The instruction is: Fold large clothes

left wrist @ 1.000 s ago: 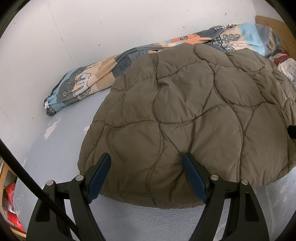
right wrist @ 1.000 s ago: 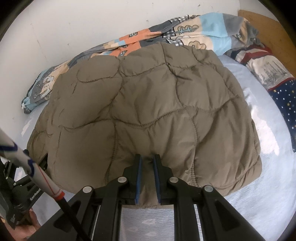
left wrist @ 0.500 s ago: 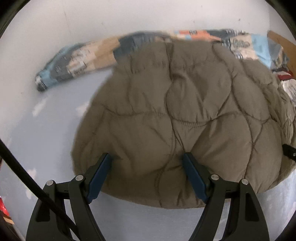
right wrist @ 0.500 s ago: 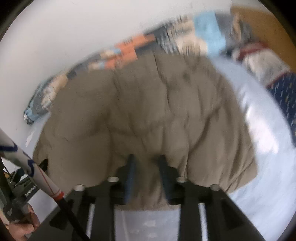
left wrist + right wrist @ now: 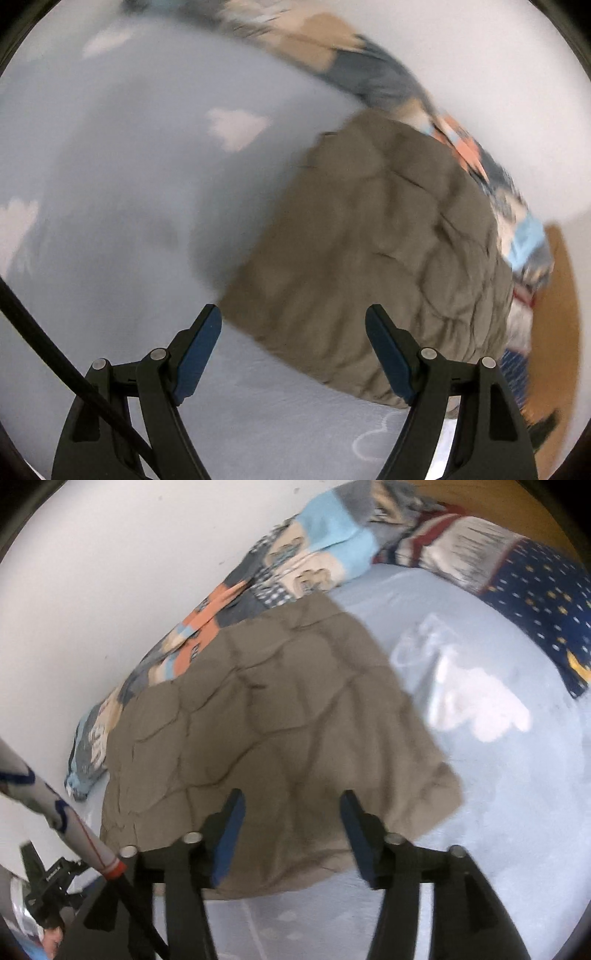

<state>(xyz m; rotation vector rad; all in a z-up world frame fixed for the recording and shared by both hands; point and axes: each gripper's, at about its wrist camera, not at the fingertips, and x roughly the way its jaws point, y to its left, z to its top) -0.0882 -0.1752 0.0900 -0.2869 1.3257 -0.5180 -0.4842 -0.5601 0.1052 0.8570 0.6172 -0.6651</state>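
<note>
A folded olive quilted jacket [image 5: 266, 716] lies flat on the pale blue bed sheet [image 5: 498, 775]. My right gripper [image 5: 290, 801] hovers over its near edge, jaws opening, their blue pads apart and off the fabric. In the left wrist view, which is blurred and tilted, the same jacket [image 5: 369, 258] fills the right half. My left gripper [image 5: 293, 317] stands open above its near left corner, with nothing pressed between the pads.
A patchwork blanket [image 5: 229, 602] lies bunched along the white wall [image 5: 110, 554] behind the jacket. A navy starred pillow [image 5: 535, 602] sits at the far right by a wooden headboard [image 5: 554, 314]. The other gripper tool [image 5: 51, 886] shows at the lower left.
My right gripper has let go of the jacket's near edge and its jaws have spread. The left gripper has swung left and rolled, so the jacket now lies to its right.
</note>
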